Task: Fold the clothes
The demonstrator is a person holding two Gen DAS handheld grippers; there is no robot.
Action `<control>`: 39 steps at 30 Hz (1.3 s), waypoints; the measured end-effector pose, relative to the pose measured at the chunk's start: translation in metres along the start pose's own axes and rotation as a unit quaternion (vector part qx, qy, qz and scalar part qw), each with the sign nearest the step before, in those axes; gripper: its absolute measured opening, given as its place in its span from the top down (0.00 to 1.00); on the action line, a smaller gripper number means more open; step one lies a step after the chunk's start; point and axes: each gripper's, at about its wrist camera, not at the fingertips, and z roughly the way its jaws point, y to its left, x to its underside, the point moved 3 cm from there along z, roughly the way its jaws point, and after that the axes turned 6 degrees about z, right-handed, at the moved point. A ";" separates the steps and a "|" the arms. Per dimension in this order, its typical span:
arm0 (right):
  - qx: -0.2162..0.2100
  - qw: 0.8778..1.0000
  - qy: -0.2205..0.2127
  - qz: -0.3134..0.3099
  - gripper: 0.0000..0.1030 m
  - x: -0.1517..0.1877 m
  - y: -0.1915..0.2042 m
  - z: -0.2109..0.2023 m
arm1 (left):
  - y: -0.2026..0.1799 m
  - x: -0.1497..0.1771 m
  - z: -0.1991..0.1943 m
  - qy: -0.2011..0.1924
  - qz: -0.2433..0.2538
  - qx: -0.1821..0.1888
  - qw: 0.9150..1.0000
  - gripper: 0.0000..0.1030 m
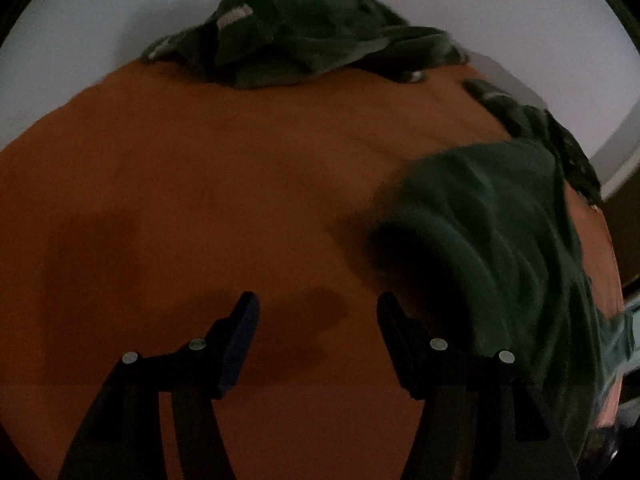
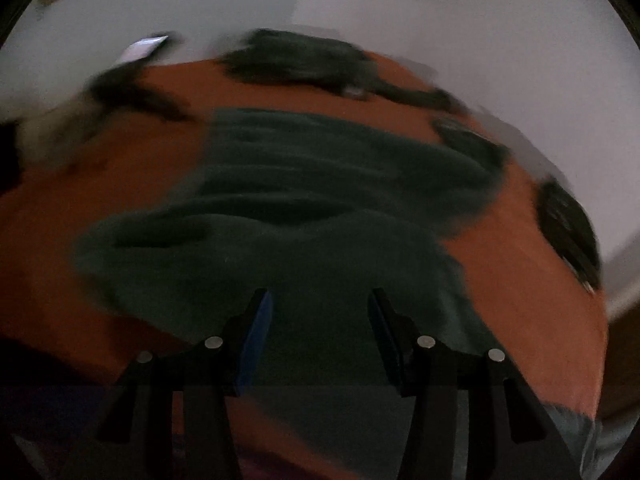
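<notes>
Cloth [image 2: 312, 208] lies rumpled on the orange table [image 1: 180, 200], unfolded. Left claw [image 1: 318, 332] and right claw [image 2: 320, 320] both spread, empty. Next: pinch a near edge, likely.

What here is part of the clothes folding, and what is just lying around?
Part of the job:
- dark green garment spread on the orange cloth
- crumpled green clothes at the far edge
- left gripper, jaws apart, nothing between them
- right gripper, jaws apart over the garment

Lying about:
- small pale flat thing beyond the cloth, too blurred to name
</notes>
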 end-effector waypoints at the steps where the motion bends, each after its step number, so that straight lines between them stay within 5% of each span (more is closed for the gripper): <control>1: -0.008 1.000 0.001 -0.026 0.52 -0.003 0.017 0.001 | -0.001 -0.005 0.004 -0.002 -0.002 0.006 1.000 0.39; 4: -0.002 0.991 -0.012 -0.134 0.52 -0.008 0.067 0.002 | -0.011 -0.015 0.012 -0.008 0.007 0.028 1.000 0.39; 6: 0.009 0.974 -0.026 -0.226 0.52 -0.005 0.102 0.004 | -0.021 -0.016 0.016 -0.008 0.022 0.038 0.999 0.40; 8: 0.007 0.958 -0.027 -0.285 0.52 0.002 0.129 0.007 | -0.030 -0.014 0.025 -0.003 0.033 0.046 0.998 0.53; 10: -0.013 0.949 -0.013 -0.315 0.52 0.007 0.153 0.014 | -0.039 -0.012 0.034 0.002 0.042 0.055 0.998 0.63; 14: -0.037 0.934 0.012 -0.354 0.52 0.019 0.194 0.026 | -0.038 -0.020 0.043 -0.010 0.003 0.089 0.996 0.66; 15: -0.033 0.929 0.012 -0.367 0.52 0.022 0.203 0.028 | -0.039 -0.020 0.044 -0.011 0.008 0.084 0.996 0.72; 16: -0.031 0.925 0.012 -0.380 0.52 0.026 0.213 0.029 | -0.041 -0.020 0.045 -0.013 0.017 0.077 0.997 0.88; 22: 0.023 0.899 -0.004 -0.438 0.53 0.040 0.248 0.041 | -0.028 -0.023 0.014 -0.080 0.024 0.028 0.996 0.92; 23: 0.043 0.896 -0.009 -0.442 0.68 0.041 0.252 0.046 | -0.025 -0.025 0.011 -0.082 0.029 0.025 0.996 0.92; 24: 0.055 0.896 -0.013 -0.439 0.86 0.039 0.253 0.048 | -0.022 -0.027 0.008 -0.081 0.037 0.022 0.996 0.92; 31: 0.048 0.932 -0.066 -0.353 0.89 0.006 0.232 0.020 | -0.007 -0.037 -0.003 -0.065 0.140 -0.035 0.987 0.92; 39: -0.004 0.972 -0.144 -0.187 0.90 -0.047 0.170 -0.045 | -0.018 -0.062 0.025 -0.034 0.169 -0.035 0.984 0.90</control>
